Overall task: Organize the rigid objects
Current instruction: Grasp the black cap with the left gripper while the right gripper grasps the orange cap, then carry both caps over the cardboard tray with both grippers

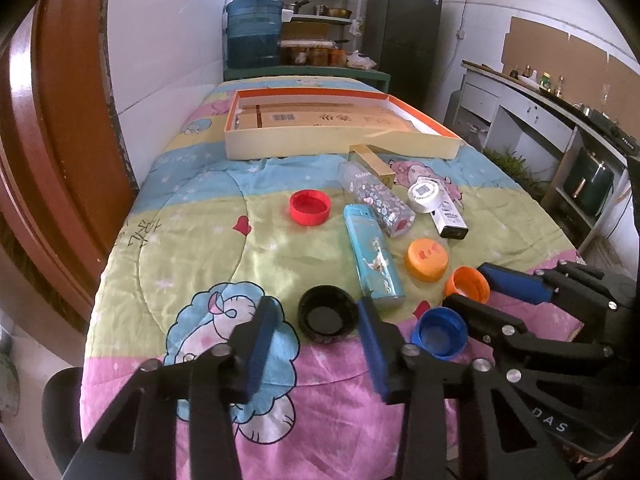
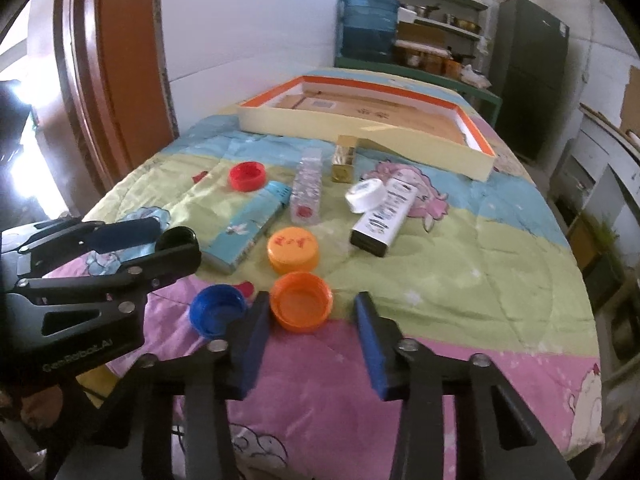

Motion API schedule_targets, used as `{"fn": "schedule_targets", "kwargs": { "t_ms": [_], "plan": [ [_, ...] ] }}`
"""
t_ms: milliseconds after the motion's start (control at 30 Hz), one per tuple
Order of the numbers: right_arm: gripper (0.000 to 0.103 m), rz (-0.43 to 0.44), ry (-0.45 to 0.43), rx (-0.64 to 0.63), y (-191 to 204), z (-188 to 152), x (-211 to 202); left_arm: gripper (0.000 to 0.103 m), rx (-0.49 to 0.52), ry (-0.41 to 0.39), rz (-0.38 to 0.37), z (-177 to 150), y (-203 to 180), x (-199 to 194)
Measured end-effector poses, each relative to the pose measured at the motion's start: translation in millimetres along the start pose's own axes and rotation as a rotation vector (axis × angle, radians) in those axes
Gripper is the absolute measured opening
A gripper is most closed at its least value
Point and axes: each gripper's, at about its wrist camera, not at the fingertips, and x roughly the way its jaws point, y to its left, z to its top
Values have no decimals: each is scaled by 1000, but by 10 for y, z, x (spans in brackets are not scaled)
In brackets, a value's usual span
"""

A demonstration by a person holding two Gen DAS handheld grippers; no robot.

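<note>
Legibly, the left tool bears "GenRobot.AI" and the right tool "DAS"; both gape apart.

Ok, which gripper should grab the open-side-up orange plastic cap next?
Right. The right gripper is open with its jaws lined up on either side of the open-side-up orange plastic cap. The left gripper is open too, but frames the round black plastic cap instead.

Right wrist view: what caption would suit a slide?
Open right tongs hover by an upturned orange plastic bottle cap on a cartoon-print quilt.
</note>
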Motion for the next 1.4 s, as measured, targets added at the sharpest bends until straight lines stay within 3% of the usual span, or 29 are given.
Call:
{"fn": "schedule_targets", "kwargs": {
  "t_ms": [167,633,1400],
  "plan": [
    [30,9,7,6,-8,6,-8,31,-40,-2,-38,15,64,-2],
    [30,32,-24,126,-274,15,-159,30,-49,-42,-65,106,49,-150],
    [30,5,-124,113,-503,360,-465,30,-45,-104,-21,558,13,-366]
  ]
}}
